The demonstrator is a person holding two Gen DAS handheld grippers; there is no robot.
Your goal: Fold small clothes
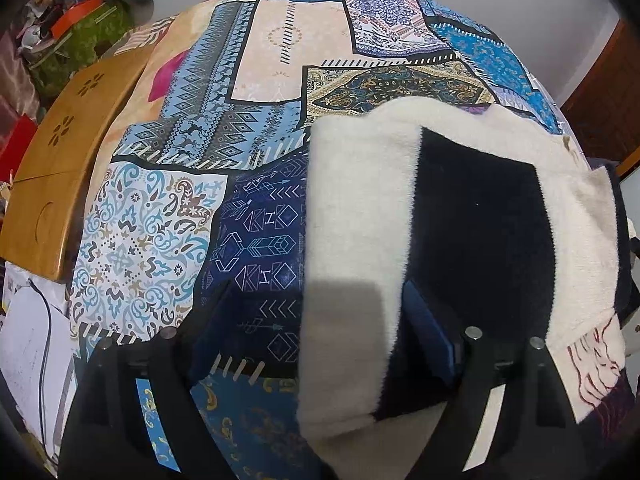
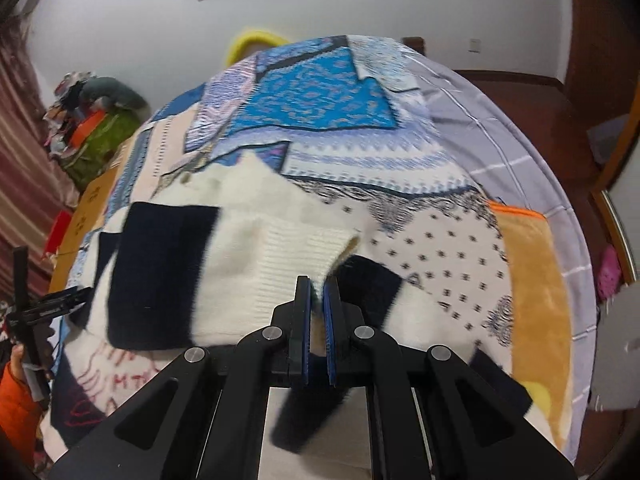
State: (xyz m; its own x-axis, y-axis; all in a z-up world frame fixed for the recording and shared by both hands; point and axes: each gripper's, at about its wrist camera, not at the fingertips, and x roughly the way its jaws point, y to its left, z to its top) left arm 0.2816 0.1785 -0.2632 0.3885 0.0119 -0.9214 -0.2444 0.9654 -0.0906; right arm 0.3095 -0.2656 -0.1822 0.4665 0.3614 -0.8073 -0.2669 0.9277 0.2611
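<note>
A small cream and navy fleece sweater [image 1: 352, 216] lies on a patchwork bedspread [image 1: 168, 216]; its sleeve is folded over its navy panel. My left gripper [image 1: 316, 312] is open, its jaws wide apart around the sweater's near left edge. In the right wrist view the sweater [image 2: 248, 248] lies ahead, with red lettering at its lower left. My right gripper [image 2: 318, 292] is shut on the ribbed cream cuff [image 2: 316, 248] of the sweater and holds it over the garment. The left gripper [image 2: 52, 304] shows at the far left.
The patchwork bedspread [image 2: 320, 92] covers the whole bed. A wooden lap table [image 1: 60, 160] stands at the bed's left side. A pile of clutter [image 1: 80, 32] sits beyond it. A yellow plush blanket [image 2: 536, 280] lies at the right. A wooden door [image 1: 608, 96] stands at the far right.
</note>
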